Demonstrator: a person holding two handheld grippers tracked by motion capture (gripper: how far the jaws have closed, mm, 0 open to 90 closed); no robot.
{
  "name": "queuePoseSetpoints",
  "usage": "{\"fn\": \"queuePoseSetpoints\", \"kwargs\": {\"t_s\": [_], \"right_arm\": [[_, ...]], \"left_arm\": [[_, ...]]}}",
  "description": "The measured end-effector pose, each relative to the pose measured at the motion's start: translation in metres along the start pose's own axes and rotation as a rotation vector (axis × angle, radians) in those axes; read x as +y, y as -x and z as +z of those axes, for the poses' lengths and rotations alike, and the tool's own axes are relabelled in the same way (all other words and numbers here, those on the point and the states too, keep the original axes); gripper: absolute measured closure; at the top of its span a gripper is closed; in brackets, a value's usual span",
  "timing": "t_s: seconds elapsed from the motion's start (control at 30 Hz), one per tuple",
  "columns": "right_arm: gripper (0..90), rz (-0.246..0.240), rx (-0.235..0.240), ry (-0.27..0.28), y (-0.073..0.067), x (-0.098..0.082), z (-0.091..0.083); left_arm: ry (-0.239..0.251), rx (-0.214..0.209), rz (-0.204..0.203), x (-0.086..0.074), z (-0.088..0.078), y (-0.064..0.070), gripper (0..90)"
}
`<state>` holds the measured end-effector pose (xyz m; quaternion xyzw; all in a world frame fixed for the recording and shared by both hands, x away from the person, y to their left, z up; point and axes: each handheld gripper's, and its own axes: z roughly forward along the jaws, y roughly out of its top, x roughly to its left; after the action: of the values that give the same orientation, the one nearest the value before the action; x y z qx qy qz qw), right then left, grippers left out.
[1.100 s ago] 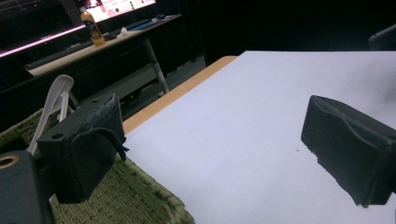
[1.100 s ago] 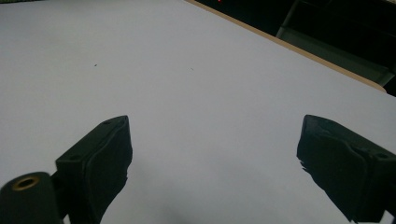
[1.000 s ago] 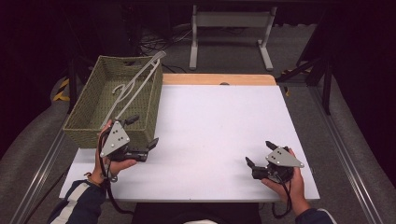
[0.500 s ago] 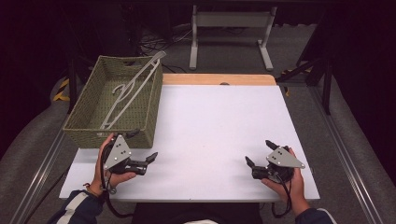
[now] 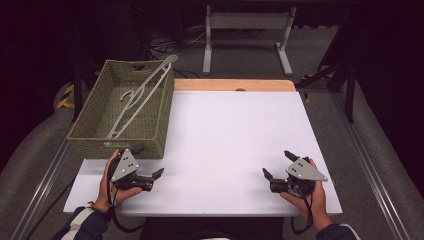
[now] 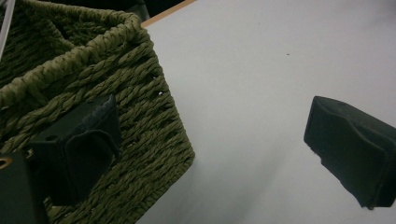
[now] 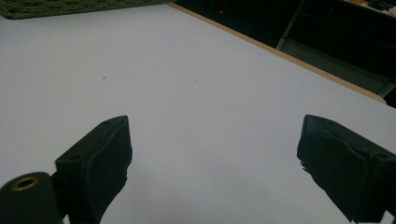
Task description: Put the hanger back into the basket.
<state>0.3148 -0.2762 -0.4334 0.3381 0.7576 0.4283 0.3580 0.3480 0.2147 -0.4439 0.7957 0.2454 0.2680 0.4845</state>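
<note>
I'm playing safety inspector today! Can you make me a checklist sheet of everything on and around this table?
Surface: white table top with a wooden strip along its far edge; bare in the middle.
Job's things: green woven basket at the table's left side, holding a white hanger that leans out over the far rim.
Clutter: nothing seen.
Grippers: left gripper beside the basket's near corner, jaws apart, holding nothing; right gripper near the table's right front, jaws apart, holding nothing.
Cables: a black cable trails from the right gripper; more cables lie on the floor behind.
Surroundings: grey floor, white metal frame beyond the table, dark room.
</note>
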Motion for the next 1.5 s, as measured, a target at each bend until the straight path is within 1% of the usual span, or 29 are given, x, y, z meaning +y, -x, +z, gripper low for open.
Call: {"fn": "queuePoseSetpoints", "kwargs": {"t_s": [0.27, 0.33, 0.37, 0.57, 0.6, 0.7, 0.77, 0.87, 0.97, 1.07, 1.1, 1.17, 1.3, 1.37, 1.5], "right_arm": [[10.7, -0.011, 0.004, -0.006, -0.0006, -0.0002, 0.0007], [10.7, -0.014, 0.001, -0.005, -0.0006, 0.0003, 0.0003], [10.7, -0.014, -0.002, -0.002, -0.0007, 0.0007, 0.0001], [10.7, -0.022, -0.005, 0.001, -0.0027, 0.0024, -0.001], [10.7, -0.022, -0.005, 0.0, -0.0029, 0.0026, -0.0008], [10.7, -0.025, -0.005, -0.004, -0.0029, 0.0022, 0.0], [10.7, -0.023, -0.003, -0.005, -0.0025, 0.0019, 0.0], [10.7, -0.017, -0.003, -0.005, -0.0014, 0.0014, -0.0004], [10.7, -0.023, -0.005, -0.003, -0.0013, 0.0017, -0.0008], [10.7, -0.028, -0.005, -0.007, -0.0012, 0.001, 0.0005], [10.7, -0.027, -0.005, -0.011, -0.0012, 0.0005, 0.0011], [10.7, -0.028, -0.006, -0.015, -0.0008, -0.0004, 0.0017], [10.7, -0.023, -0.003, -0.01, -0.0008, 0.0004, 0.0027], [10.7, -0.036, 0.003, -0.015, -0.0021, 0.0002, 0.0042], [10.7, -0.033, 0.008, -0.018, -0.002, -0.0004, 0.005]], "left_arm": [[0.013, -0.007, -0.007, 0.001, 0.0012, 0.0026, 4.4], [0.012, -0.016, -0.014, 0.0004, 0.0017, 0.0028, 4.4], [0.003, -0.015, -0.007, 0.0003, 0.0016, 0.0033, 4.4], [-0.006, -0.024, -0.006, -0.0006, 0.0028, 0.0057, 4.4], [-0.008, -0.021, -0.002, -0.0004, 0.0026, 0.0058, 4.4], [0.0, -0.022, -0.006, -0.0006, 0.0035, 0.0047, 4.4], [-0.008, -0.019, -0.005, -0.0007, 0.0037, 0.0045, 4.4], [-0.007, -0.02, -0.005, -0.0008, 0.0043, 0.0053, 4.4], [-0.006, -0.022, -0.004, -0.0008, 0.0042, 0.0055, 4.4], [-0.013, -0.019, 0.002, -0.001, 0.0042, 0.0039, 4.4], [-0.015, -0.021, -0.004, -0.0013, 0.0048, 0.0039, 4.4], [-0.021, -0.023, -0.003, -0.0015, 0.0056, 0.0032, 4.4], [-0.027, -0.021, -0.005, -0.0021, 0.0076, 0.0026, 4.3], [-0.032, -0.016, -0.005, -0.0022, 0.0078, 0.0019, 4.3], [-0.038, -0.014, -0.01, -0.0017, 0.0068, 0.0013, 4.3]]}}
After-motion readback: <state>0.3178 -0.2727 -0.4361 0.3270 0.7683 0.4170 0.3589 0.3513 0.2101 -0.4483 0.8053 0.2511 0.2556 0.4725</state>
